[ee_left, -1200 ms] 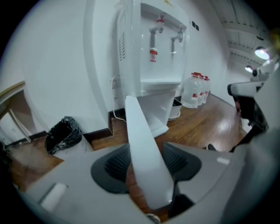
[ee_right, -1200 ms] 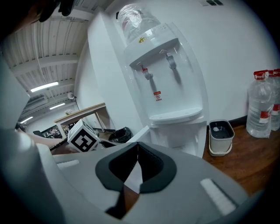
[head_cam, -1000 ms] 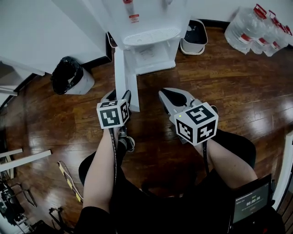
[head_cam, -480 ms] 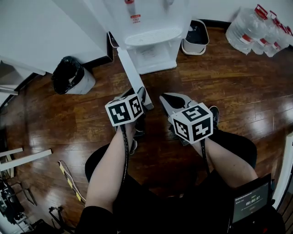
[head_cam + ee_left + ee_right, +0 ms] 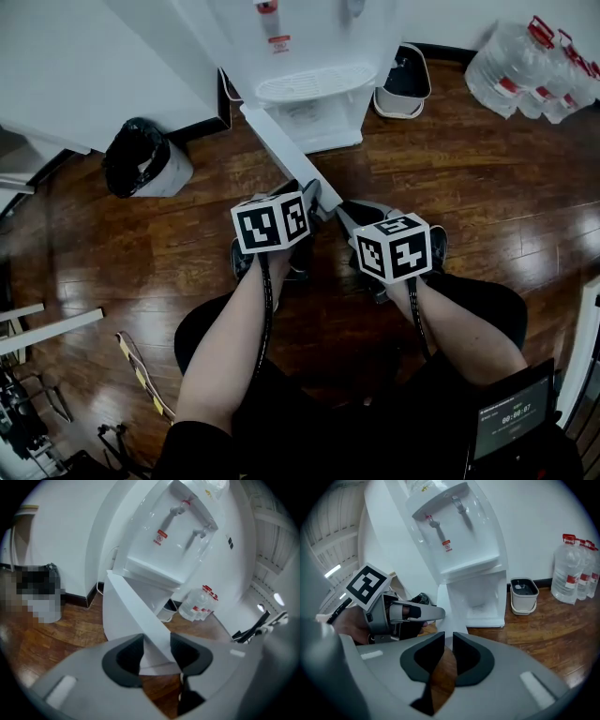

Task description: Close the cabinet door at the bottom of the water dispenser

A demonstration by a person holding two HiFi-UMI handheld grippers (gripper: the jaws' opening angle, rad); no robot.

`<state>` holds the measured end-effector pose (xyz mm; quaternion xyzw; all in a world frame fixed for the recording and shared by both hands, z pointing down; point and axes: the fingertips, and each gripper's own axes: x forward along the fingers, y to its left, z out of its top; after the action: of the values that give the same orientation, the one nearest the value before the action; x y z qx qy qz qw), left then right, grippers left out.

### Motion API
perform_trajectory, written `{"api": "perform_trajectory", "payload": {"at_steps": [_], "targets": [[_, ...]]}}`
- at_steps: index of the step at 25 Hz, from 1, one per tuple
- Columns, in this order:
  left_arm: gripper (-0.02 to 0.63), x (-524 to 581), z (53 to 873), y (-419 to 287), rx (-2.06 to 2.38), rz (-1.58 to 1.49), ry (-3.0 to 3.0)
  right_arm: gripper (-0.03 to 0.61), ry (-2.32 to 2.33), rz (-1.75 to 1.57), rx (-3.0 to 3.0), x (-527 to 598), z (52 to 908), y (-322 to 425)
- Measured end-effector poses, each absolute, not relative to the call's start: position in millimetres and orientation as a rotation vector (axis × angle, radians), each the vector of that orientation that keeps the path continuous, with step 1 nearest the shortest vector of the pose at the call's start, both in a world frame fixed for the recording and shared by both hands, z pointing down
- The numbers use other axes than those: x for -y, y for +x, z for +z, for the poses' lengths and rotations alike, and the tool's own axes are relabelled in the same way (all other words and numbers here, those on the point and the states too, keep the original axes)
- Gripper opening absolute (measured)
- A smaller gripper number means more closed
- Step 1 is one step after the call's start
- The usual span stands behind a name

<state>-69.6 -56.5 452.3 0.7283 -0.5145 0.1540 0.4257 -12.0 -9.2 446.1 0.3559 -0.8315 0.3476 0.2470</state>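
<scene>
White cabinet door [image 5: 133, 616] edge pinched by my left gripper [image 5: 157, 645], jaws just closing; swing it smoothly toward 1 o'clock. Right gripper [image 5: 448, 643] just cracked open, empty.

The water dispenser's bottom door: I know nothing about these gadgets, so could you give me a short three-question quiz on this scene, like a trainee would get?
1. True or false: the cabinet door of the water dispenser is fully shut.
2. What stands on the floor close beside the dispenser? A) small white bin B) wooden chair C) red toolbox
3. What is between the jaws of the left gripper?
Key: 1 false, it stands swung open. 2 A. 3 The door's free edge; the jaws have just been closing and press on it.
</scene>
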Motion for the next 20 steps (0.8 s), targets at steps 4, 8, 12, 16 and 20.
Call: {"api": "perform_trajectory", "payload": {"at_steps": [4,8,12,16,20], "targets": [[0.207,80,463,-55,1.237,0.385,1.822,0.095,0.979,0.935,2.210,36,461,-5],[0.208,85,461,-46,1.195,0.445,1.857,0.095,1.027,0.929,2.175,51,462,11],[0.206,102,464,-44,1.215,0.539,1.907,0.113,1.078,0.953,2.165,79,467,33],[0.206,119,474,-38,1.226,0.639,1.985,0.144,1.128,0.944,2.168,103,473,52],[0.206,120,484,-47,1.225,0.801,2.042,0.161,1.151,0.862,2.165,105,469,50]]}}
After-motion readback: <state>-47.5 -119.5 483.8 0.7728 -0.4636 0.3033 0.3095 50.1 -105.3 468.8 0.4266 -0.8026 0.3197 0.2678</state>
